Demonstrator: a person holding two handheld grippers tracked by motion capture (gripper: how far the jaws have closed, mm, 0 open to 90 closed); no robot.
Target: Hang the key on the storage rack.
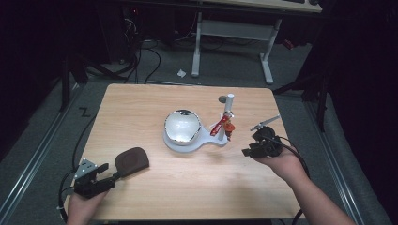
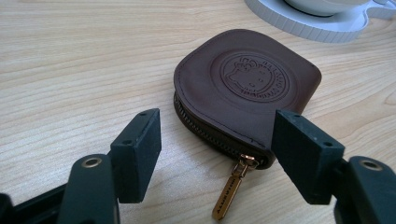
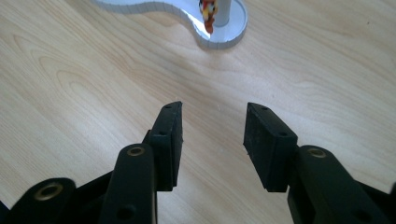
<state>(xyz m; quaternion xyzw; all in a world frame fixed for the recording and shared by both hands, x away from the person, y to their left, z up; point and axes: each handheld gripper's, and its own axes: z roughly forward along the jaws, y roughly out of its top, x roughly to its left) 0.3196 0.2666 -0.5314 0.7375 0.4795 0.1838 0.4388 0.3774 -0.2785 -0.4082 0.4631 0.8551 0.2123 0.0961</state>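
A brown leather zip pouch (image 1: 132,159) (image 2: 247,79) with a stamped round emblem lies flat on the wooden table (image 1: 141,108) at the near left. Its brass zipper pull (image 2: 231,191) points toward my left gripper (image 1: 109,174) (image 2: 217,144). That gripper is open, and the pouch's near corner sits just inside its jaws without either pad pressing on it. My right gripper (image 1: 247,152) (image 3: 214,126) hovers over bare wood at the right, open with nothing between its pads.
A white stand (image 1: 206,140) (image 3: 219,39) at the table's middle carries a shiny metal bowl (image 1: 182,125). A white upright post (image 1: 230,104) rises from it, with a red and yellow piece (image 1: 220,126) (image 3: 208,11) beside it. The floor beyond holds cables and another table's legs.
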